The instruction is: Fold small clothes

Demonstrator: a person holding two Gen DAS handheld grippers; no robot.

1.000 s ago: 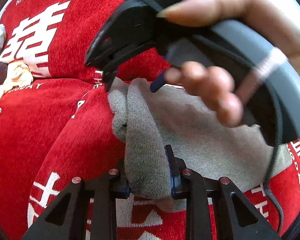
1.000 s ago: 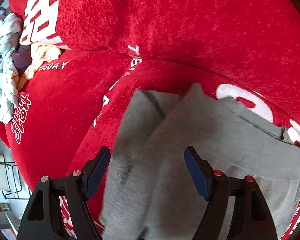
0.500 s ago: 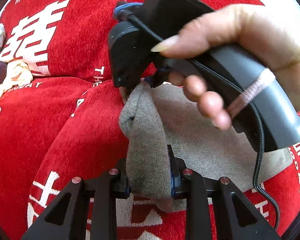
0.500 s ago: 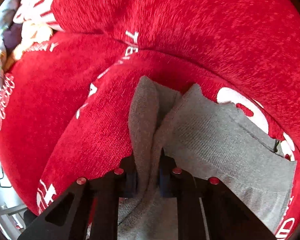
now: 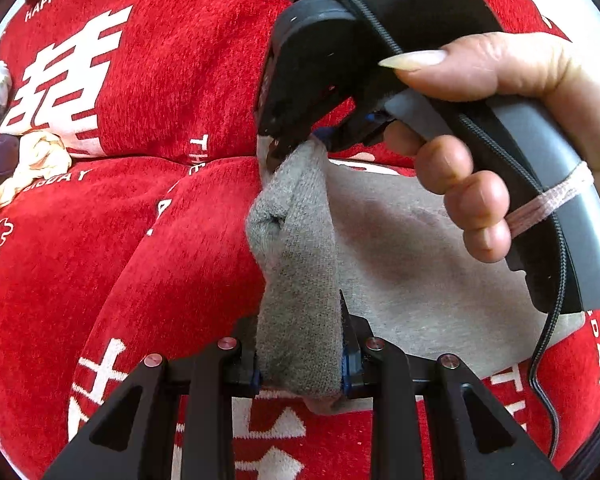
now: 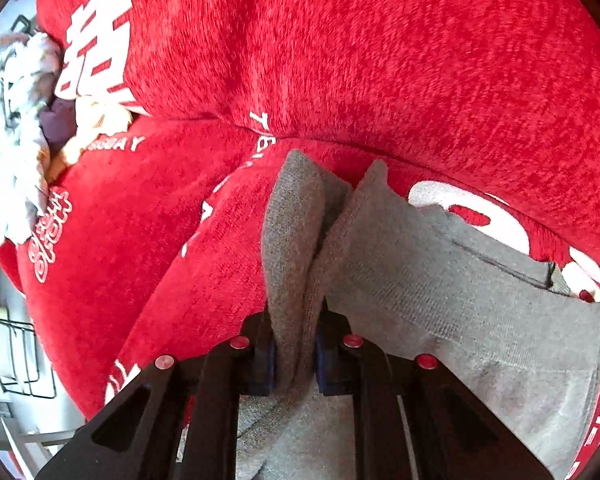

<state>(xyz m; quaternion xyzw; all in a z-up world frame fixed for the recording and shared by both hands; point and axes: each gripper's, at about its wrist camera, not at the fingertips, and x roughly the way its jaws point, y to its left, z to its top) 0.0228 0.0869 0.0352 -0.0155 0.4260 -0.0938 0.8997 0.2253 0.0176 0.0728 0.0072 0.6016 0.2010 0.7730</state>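
Cloth was already inside both pairs of jaws, so the coming move turned on one relation: both grippers held the same left edge of the grey garment (image 5: pixel 400 264), and the rest of it lay flat to the right of them on the red cover (image 5: pixel 148 264). The left gripper (image 5: pixel 300 364) had its jaws nearly closed on a thick bunch of this edge, and the grey cloth rose between the pads and went forward, away from the camera. At the far end of that strip, the right gripper (image 5: pixel 296 144), carried by the person's hand (image 5: pixel 500 128), pinched the other corner of the same edge. From its own camera, the right gripper (image 6: pixel 294 356) stood clamped on a gathered ridge of the garment (image 6: pixel 440 300), with cloth filling the narrow gap between the pads. The held edge ran forward from the left jaws to the right jaws, so the two grips were equally near it. The fold probably needed both to carry it rightward together, over the flat part.
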